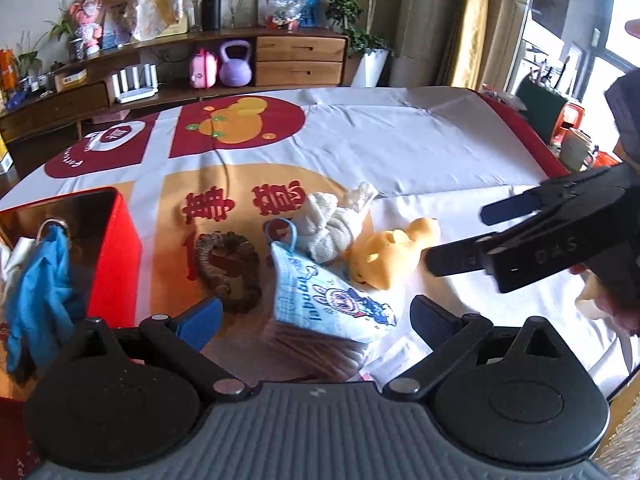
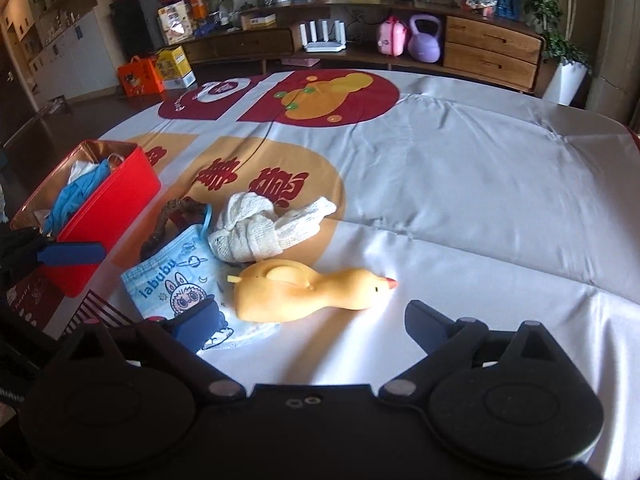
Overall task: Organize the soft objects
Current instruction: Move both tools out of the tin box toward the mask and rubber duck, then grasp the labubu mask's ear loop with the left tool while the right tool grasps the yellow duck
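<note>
A yellow soft duck (image 2: pixel 304 290) (image 1: pixel 390 254) lies on its side on the white cloth. Beside it sit a bunched white knitted cloth (image 2: pixel 260 226) (image 1: pixel 334 220), a blue printed face mask (image 2: pixel 178 280) (image 1: pixel 328 300) and a brown scrunchie (image 1: pixel 230 270) (image 2: pixel 168 220). A red box (image 2: pixel 100 208) (image 1: pixel 114 256) at the left holds blue and white fabric. My left gripper (image 1: pixel 316 320) is open, low over the mask. My right gripper (image 2: pixel 310 322) is open just in front of the duck; in the left wrist view the right gripper (image 1: pixel 460 236) comes in from the right, empty.
The printed tablecloth (image 2: pixel 440 184) covers a large table with free room to the right and far side. A wooden sideboard (image 2: pixel 492 48) with a purple kettlebell (image 2: pixel 425 38) stands behind. A white cup (image 1: pixel 576 148) sits beyond the table's right edge.
</note>
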Tool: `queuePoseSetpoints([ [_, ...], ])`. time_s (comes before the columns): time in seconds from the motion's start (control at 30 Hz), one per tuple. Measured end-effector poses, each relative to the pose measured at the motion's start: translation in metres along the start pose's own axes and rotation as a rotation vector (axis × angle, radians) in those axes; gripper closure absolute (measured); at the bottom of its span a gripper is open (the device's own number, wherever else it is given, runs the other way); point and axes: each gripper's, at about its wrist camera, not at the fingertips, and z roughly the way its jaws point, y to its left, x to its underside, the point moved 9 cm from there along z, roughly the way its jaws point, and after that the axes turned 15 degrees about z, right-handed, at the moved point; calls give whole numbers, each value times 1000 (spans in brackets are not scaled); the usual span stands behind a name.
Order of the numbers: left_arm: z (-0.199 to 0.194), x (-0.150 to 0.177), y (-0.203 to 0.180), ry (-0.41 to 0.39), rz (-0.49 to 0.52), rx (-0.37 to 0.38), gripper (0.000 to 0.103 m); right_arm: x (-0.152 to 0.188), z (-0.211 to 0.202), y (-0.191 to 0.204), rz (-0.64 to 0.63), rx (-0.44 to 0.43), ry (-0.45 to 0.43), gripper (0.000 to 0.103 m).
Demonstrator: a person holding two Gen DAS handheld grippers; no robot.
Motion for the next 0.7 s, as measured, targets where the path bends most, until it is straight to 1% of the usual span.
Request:
queuePoseSetpoints([
  [0.17, 6, -3, -6, -6, 28, 7, 3, -3, 14, 5, -3, -6, 19, 4],
  [0.3, 10, -5, -6, -8, 35, 11, 3, -6, 18, 13, -13, -14, 6, 4],
  [0.4, 13, -5, -7, -8, 41, 19, 9, -7, 18, 23, -42, -40, 2, 4],
  [0.47, 15, -5, -9, -6, 45, 23, 11, -7, 21, 29, -70, -43, 12, 10],
  [0.5, 16, -5, -9, -8, 47, 24, 15, -6, 24, 31, -82, -37, 17, 12],
  [0.53, 16, -5, -10, -11, 51, 23, 20, -5, 26, 33, -88, -35, 23, 19],
  [0.57, 17, -5, -11, -12, 56, 23, 23, -4, 29, 34, -89, -37, 32, 25],
  [0.6, 17, -5, -12, -12, 62, 22, 27, -3, 32, 34, -88, -37, 41, 27],
  [0.7, 19, -4, -13, -11, 75, 13, 30, -1, 36, 34, -87, -31, 43, 29],
])
